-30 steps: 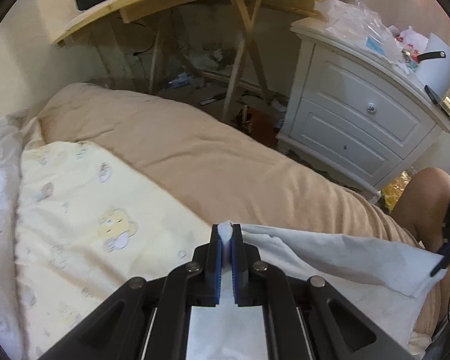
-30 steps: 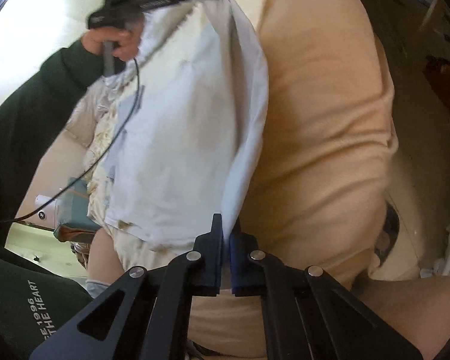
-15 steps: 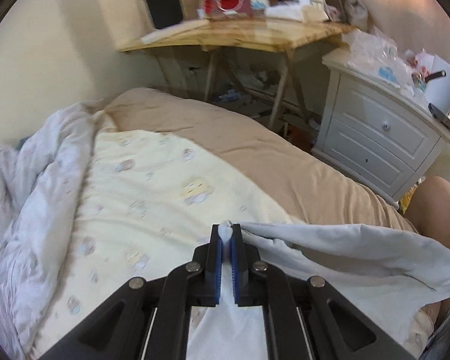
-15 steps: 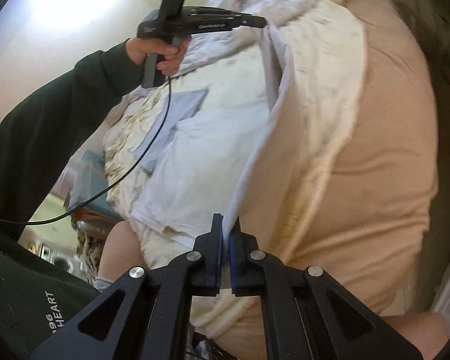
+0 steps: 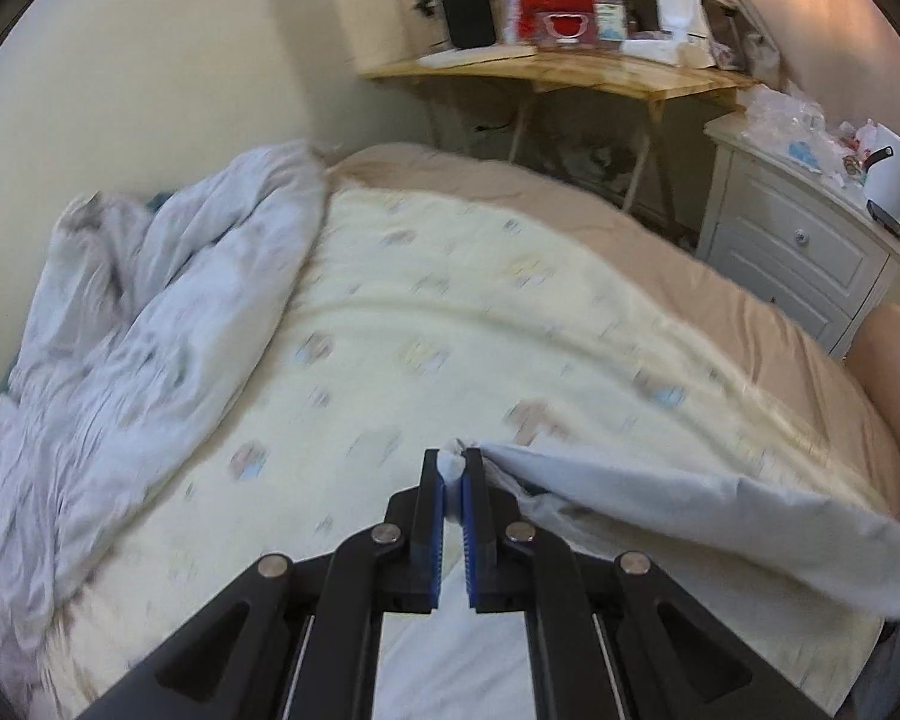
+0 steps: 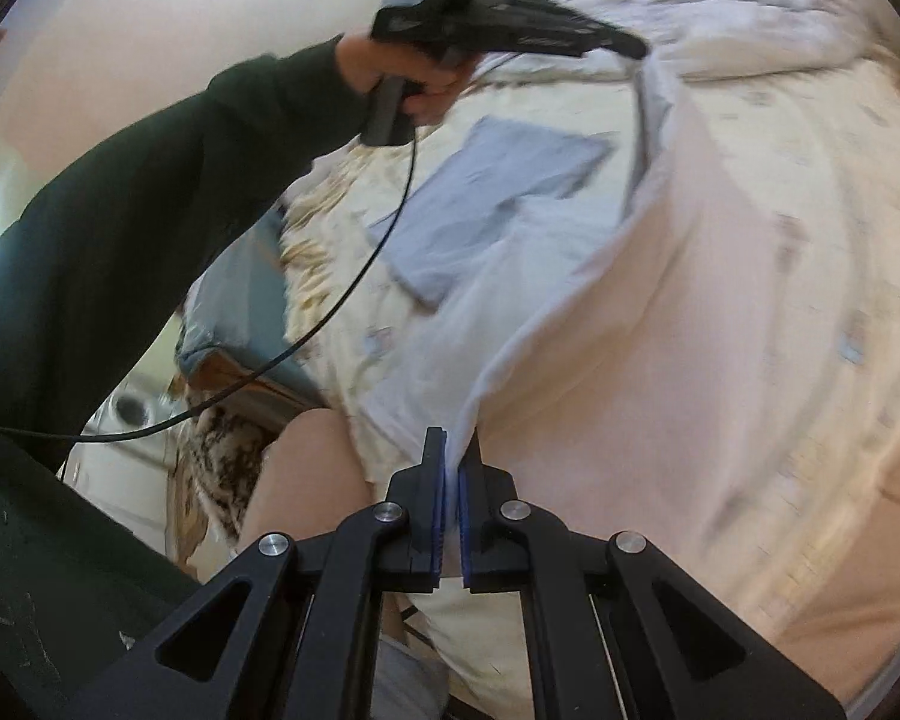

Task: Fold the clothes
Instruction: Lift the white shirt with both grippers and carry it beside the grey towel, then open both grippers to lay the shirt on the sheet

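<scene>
A pale blue-white cloth garment (image 5: 690,516) is clamped at one corner by the left tool (image 5: 453,474) and at another by the right tool (image 6: 452,461), so its edge is held taut. It is suspended over the near edge of the bed's cream printed blanket (image 5: 426,324), seemingly to be carried over for a fold; a crumpled white duvet (image 5: 138,312) lies along the far side.

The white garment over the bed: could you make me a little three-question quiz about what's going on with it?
1. True or false: the left hand-held gripper is shut on the white garment.
2. What grips the garment's other end? A) a bare hand B) the right hand-held gripper C) nothing
3. What patterned thing lies under the garment?

Key:
1. True; cloth sits pinched between its blue pads.
2. B
3. The pale yellow blanket with small printed figures.
</scene>
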The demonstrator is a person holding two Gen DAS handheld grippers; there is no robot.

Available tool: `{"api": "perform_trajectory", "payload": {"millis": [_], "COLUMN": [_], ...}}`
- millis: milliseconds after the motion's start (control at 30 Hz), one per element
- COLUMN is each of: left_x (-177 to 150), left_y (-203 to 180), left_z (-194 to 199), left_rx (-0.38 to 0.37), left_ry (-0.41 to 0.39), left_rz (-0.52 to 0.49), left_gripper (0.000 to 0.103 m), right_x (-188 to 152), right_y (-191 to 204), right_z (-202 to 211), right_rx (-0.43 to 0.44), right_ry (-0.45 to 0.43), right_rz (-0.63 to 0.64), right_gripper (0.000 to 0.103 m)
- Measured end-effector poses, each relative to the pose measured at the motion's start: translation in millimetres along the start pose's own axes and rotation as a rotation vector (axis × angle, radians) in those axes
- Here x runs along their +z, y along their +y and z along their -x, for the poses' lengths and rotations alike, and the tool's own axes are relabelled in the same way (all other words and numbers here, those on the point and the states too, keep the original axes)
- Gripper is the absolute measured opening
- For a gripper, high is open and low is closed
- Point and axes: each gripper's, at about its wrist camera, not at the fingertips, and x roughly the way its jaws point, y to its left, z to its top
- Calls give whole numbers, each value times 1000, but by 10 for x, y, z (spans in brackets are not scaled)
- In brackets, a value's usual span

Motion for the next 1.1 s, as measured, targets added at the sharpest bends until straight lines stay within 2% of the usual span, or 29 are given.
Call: {"api": "perform_trajectory", "payload": {"millis": [167,267,433,567,667,800,867,933,1000,1100], "left_x": [-744,-1203,-1794,-1996,-2122,-2254,-2326,-2333,-2320,-2298], "left_y": [576,845,1005,1093,1162,1302,1410,1425,1392,1338], "left_z": [-6,-111,-358,-528,-627,-544,-431,-335,-227,-64], "left_rx": [34,45,47,29,18,73,103,99,88,72], "left_ry": [52,86,118,96,121,136,152,148,138,124], "left_rz": [78,130,187,238,282,331,372,401,425,463], "left_gripper": [5,5,5,9,11,14,14,14,14,15], "right_x": [312,464,543,551,546,502,451,416,392,371], "right_y": [311,392,519,565,578,557,551,454,410,510], "right_z": [-852,-1393,-2155,-2455,-2643,-2844,-2957,-3020,-2999,-2772], "right_rx": [87,119,140,147,149,163,167,195,224,218], "right_ry": [110,170,266,315,343,374,392,402,387,333], "right_rz": [90,91,141,153,155,137,122,58,34,102], "right_gripper": [3,3,3,3,3,4,8,9,15,27]}}
